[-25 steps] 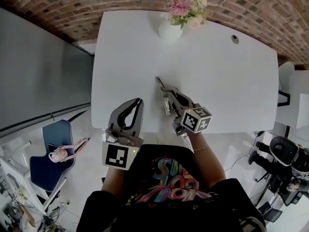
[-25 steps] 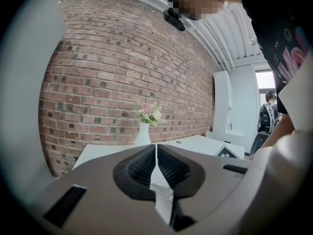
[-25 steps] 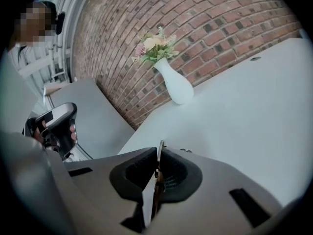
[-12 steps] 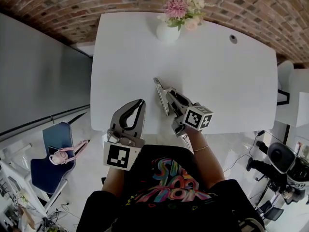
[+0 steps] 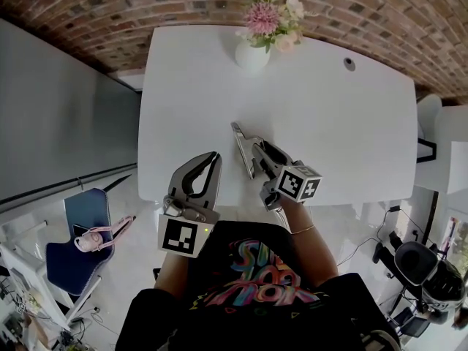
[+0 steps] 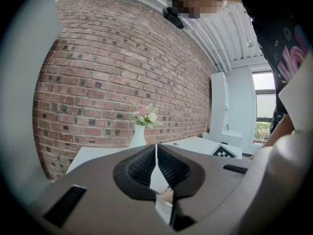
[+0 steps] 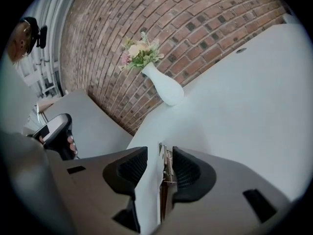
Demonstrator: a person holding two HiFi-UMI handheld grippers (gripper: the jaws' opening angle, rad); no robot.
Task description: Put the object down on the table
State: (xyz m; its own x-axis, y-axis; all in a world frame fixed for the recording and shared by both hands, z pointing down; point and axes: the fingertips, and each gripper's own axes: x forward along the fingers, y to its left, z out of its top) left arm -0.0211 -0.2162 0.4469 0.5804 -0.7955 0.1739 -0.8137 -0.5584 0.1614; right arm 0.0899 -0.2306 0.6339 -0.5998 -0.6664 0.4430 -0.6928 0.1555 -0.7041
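A thin metal spring clip (image 5: 239, 136) lies along the white table (image 5: 329, 108) near its front edge. My right gripper (image 5: 254, 146) is low over it, and its jaws are opening. In the right gripper view the clip (image 7: 165, 190) stands between the jaws of the right gripper (image 7: 160, 151). It is close against the right pad, with a strip of table showing between it and the left pad. My left gripper (image 5: 212, 154) hovers at the table's front edge to the left, shut with nothing in it. The left gripper (image 6: 156, 147) has its tips touching.
A white vase of flowers (image 5: 251, 50) stands at the table's far edge, and also shows as the vase (image 7: 164, 89) ahead of the right gripper. A cable hole (image 5: 349, 63) is at the far right. A blue chair (image 5: 84, 229) stands on the floor to the left. A brick wall lies beyond.
The right gripper's jaws have parted around the clip. Both hands have stayed almost in place at the table's front edge.
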